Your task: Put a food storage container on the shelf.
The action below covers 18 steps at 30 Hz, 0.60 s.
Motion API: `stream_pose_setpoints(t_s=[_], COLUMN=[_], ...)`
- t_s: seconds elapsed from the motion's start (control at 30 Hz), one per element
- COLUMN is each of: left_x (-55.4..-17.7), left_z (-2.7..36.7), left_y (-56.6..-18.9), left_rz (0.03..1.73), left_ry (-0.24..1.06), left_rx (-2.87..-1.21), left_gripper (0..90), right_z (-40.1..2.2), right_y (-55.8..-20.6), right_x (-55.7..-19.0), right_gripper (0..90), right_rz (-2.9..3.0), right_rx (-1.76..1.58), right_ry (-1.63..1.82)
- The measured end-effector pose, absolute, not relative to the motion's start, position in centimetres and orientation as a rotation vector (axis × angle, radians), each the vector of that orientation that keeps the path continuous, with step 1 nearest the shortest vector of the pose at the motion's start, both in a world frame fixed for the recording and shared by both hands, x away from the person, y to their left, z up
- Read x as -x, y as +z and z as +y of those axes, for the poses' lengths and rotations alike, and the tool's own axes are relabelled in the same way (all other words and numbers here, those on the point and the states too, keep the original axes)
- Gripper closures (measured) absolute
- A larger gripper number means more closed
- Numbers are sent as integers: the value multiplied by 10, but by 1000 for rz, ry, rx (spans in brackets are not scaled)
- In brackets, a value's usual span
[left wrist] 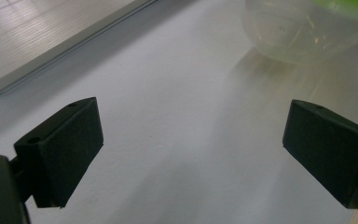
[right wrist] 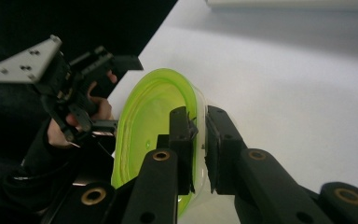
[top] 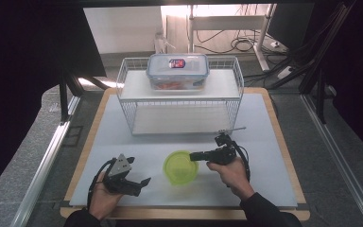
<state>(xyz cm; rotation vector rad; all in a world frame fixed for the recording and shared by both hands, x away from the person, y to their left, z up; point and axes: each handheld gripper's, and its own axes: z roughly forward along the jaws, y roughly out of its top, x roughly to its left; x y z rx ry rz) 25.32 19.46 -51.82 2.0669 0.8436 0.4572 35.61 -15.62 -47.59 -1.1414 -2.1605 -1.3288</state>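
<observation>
Green-lidded tub (top: 181, 167) — thin plastic, looks light & slippery; my right gripper (right wrist: 198, 140) pinches its rim w/ jaws nearly closed. Left gripper (left wrist: 191, 154) wide open, holding nothing.

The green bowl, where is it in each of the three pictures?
High view: the green bowl sits low in the middle, on the white mat.
Left gripper view: its clear wall and green rim show at the top right.
Right gripper view: centre-left, its rim pinched by the right gripper.
Shared landmark: the white mat.
</observation>
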Motion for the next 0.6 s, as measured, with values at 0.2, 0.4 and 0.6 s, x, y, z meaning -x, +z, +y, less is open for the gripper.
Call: stream_pose_setpoints(t_s=[0.2,0.4,0.6], left_x=[-253,-253,-253], left_z=[194,194,194], left_y=[-518,-518,-519], left_rz=[840,838,838], left_ry=[457,457,455], left_rx=[-2069,-2071,-2072], left_gripper=[48,48,48], right_z=[-166,-173,-176], right_y=[-461,-449,-437], right_x=[-358,-362,-365], right_gripper=[824,824,824], right_rz=[-2135,-2111,-2114], right_rx=[1161,1176,1183], right_ry=[-1377,-1409,-1435])
